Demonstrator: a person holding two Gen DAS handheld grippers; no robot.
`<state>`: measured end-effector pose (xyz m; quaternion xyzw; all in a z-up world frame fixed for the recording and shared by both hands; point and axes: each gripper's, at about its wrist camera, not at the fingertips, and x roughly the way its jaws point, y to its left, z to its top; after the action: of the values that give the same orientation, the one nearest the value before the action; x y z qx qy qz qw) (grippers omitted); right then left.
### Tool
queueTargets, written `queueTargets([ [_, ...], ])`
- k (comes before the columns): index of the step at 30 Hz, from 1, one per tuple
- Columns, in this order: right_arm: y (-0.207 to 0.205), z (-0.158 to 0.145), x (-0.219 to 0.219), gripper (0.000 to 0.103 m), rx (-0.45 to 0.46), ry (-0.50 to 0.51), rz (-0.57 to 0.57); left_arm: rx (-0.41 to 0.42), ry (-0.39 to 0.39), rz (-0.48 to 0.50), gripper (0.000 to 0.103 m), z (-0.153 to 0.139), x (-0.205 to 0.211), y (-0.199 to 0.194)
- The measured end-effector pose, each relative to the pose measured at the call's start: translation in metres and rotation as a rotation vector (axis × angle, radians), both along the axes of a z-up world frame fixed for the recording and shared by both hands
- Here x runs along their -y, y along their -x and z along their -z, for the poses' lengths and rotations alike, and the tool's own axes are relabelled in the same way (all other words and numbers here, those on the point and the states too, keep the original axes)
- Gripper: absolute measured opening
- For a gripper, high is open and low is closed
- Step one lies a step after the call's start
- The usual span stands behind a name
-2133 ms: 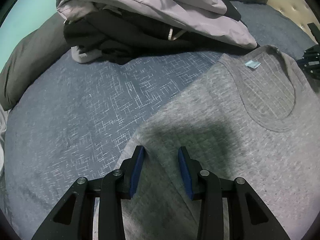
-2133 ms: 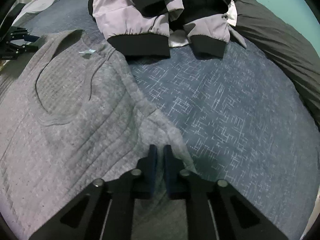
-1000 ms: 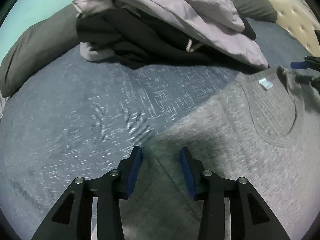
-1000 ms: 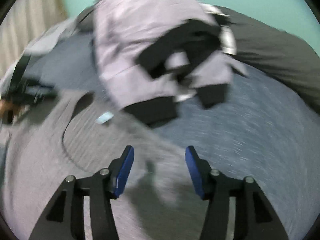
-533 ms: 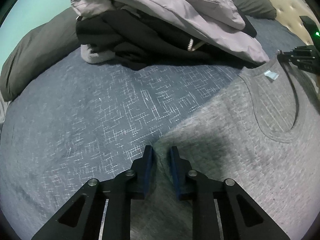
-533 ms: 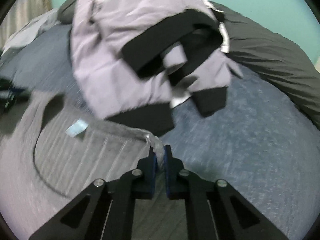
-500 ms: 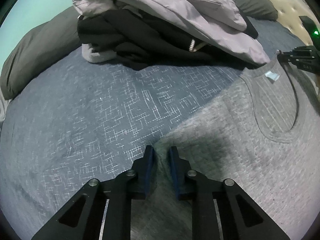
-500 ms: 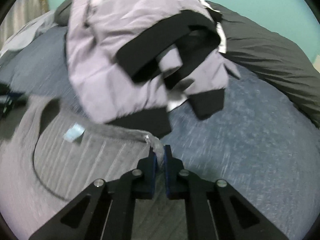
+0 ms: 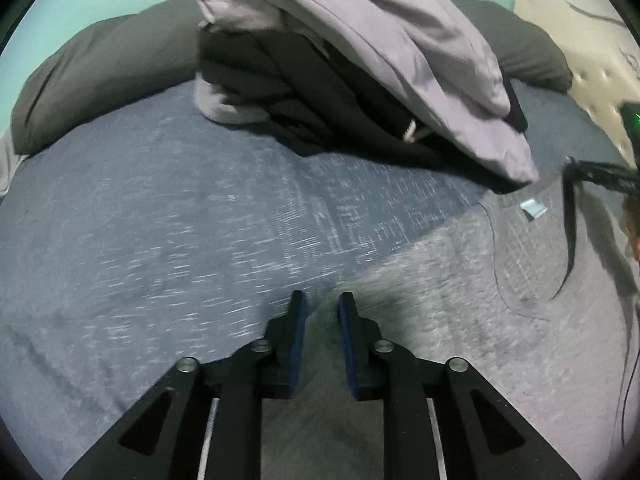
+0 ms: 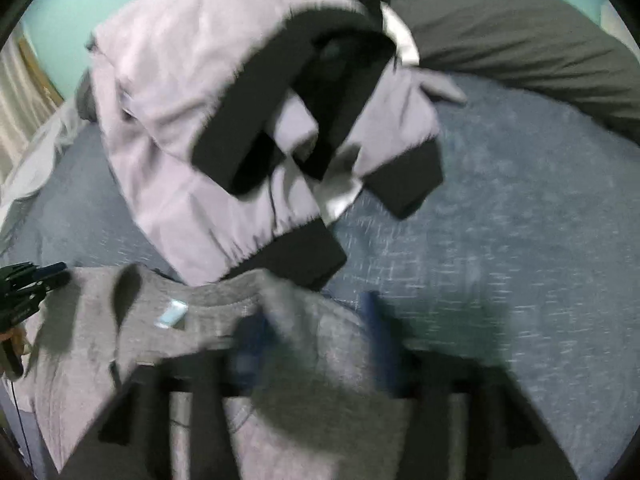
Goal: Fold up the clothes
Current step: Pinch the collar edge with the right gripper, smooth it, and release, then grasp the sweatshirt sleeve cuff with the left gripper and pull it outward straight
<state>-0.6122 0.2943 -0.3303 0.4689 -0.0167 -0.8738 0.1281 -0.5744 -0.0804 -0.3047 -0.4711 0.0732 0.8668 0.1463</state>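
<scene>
A grey knit shirt (image 9: 500, 320) lies face up on the blue bedspread (image 9: 160, 220), with its neck label (image 9: 532, 208) showing. My left gripper (image 9: 323, 320) is at the shirt's shoulder edge. A ridge of grey fabric fills the narrow gap, and the jaws are easing open. In the blurred right wrist view my right gripper (image 10: 312, 320) is opening, its jaws wide apart. A loose fold of the shirt (image 10: 80, 360) sags between them beside the label (image 10: 172, 314), and the pads do not press on it. Each gripper shows at the edge of the other's view.
A heap of a lilac jacket with black cuffs (image 10: 200, 100) and dark clothes (image 9: 320, 92) lies just beyond the shirt's collar. Behind it are dark grey pillows (image 9: 100, 68), a teal wall, and a beige tufted headboard (image 9: 580, 60) at the right.
Both grippers closed on the shirt's shoulders half a second ago. Since then the right jaws have sprung wide, the left have widened slightly, and both have moved toward the jacket heap.
</scene>
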Motion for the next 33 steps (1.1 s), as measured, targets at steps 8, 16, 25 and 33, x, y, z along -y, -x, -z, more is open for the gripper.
queueTargets([
  [8, -0.073, -0.033, -0.021, 0.066, -0.104, 0.023, -0.013, 0.029, 0.004, -0.042, 0.028, -0.024, 0.044, -0.05],
  [16, -0.11, -0.05, -0.037, 0.067, -0.091, 0.084, 0.08, 0.066, 0.006, -0.082, 0.029, -0.036, 0.111, -0.138],
  [25, -0.233, -0.024, -0.015, 0.067, -0.015, 0.215, 0.036, 0.142, 0.012, -0.199, 0.036, -0.013, 0.196, -0.226],
  [33, -0.327, -0.018, 0.011, 0.067, 0.002, 0.333, 0.014, 0.159, 0.006, -0.334, 0.049, -0.002, 0.256, -0.29],
])
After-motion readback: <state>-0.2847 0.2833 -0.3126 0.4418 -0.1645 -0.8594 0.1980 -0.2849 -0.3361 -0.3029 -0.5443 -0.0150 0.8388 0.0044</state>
